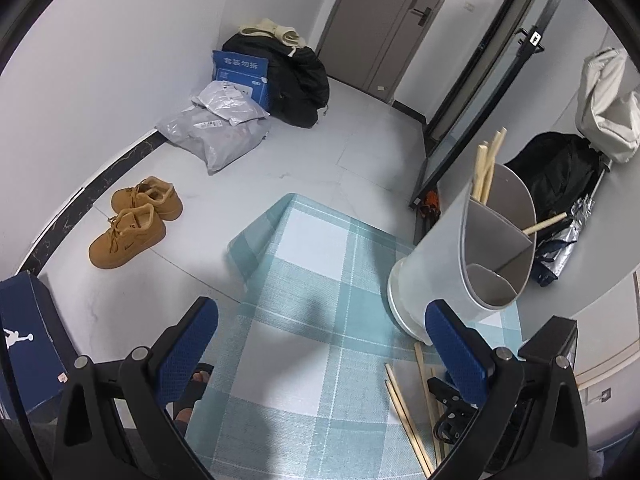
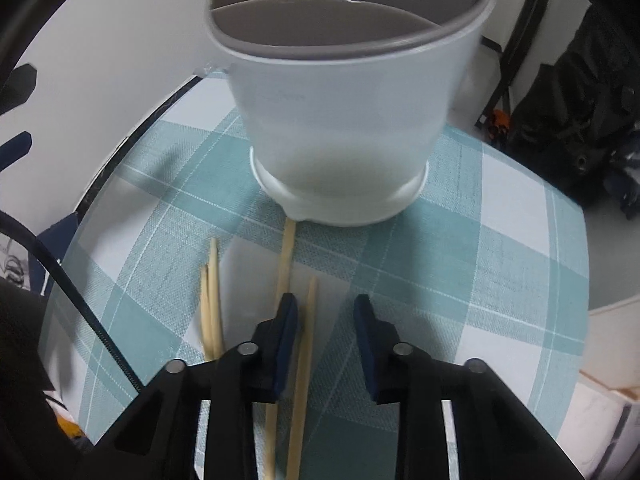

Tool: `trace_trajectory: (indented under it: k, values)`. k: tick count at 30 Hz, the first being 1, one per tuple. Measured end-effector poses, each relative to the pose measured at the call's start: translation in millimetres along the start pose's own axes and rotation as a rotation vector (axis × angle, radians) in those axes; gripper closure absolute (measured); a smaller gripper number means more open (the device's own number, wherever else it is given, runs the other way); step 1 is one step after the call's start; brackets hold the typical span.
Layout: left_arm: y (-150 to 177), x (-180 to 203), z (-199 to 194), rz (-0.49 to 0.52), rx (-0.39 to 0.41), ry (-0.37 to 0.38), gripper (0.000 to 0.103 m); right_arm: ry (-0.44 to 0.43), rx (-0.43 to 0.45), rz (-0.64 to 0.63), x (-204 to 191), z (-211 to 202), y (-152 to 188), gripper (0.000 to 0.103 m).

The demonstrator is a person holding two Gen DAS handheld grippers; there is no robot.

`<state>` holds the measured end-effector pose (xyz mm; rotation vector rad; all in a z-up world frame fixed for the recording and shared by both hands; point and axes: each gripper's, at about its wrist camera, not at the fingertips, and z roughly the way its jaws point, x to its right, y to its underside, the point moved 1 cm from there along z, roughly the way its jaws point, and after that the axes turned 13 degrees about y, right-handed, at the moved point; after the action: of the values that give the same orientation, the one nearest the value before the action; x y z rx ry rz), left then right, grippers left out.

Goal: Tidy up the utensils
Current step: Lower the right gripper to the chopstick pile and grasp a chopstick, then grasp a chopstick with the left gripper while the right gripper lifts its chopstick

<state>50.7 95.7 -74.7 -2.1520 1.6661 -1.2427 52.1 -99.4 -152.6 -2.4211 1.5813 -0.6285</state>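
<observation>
Here, my left gripper (image 1: 320, 344): fingers spread wide over the checked cloth, nothing between the blue pads.
My right gripper (image 2: 326, 320): pointing steeply down at the cloth, jaws still apart with a gap between the pads; one chopstick (image 2: 304, 360) lies in that gap close to the left pad, and I cannot see either pad pressing on it.
Second chopstick (image 2: 285, 264): just outside my left pad, its far tip touching the foot of the holder.
Other loose chopsticks (image 2: 210, 304): a small bunch lying on the cloth further left, apart from my fingers.
Holder (image 1: 460, 264): white, with a grey divided liner, standing on the far right part of the table.
Chopsticks already in the holder (image 1: 486, 168): a few upright in the back compartment, one more (image 1: 546, 224) leaning out of the side compartment.
Table (image 1: 312, 256): covered by a teal and white checked cloth.
Floor: a pair of tan shoes (image 1: 132, 220) well beyond the table edge.
</observation>
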Motion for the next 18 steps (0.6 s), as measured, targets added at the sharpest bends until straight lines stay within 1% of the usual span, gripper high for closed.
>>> trace_trajectory:
  k: [3,4,7,12,16,18]
  values:
    - [-1.8,-5.2,-0.2,-0.026,-0.008,0.015,0.001,-0.004,0.012,-0.029,-6.1,-1.1,0.2,0.097]
    - [-1.9,-6.6,0.7,-0.035,-0.015,0.020,0.001,-0.007,0.012,-0.029,-6.5,-1.6,0.4,0.098]
    - [-0.5,-8.4,3.4,-0.042,-0.023,0.017,0.001,-0.035,0.012,0.009,-1.0,-2.3,3.0,0.098]
    - [4.0,-8.5,8.3,-0.027,-0.048,0.004,0.001,-0.056,0.020,0.075,15.7,-5.3,7.5,0.099]
    - [9.2,-2.6,13.0,-0.007,-0.077,0.006,0.001,-0.082,0.043,0.160,35.8,-16.1,14.0,0.099]
    - [13.7,1.6,16.9,0.009,-0.096,0.011,0.001,-0.113,0.061,0.206,40.2,-20.7,13.2,0.099]
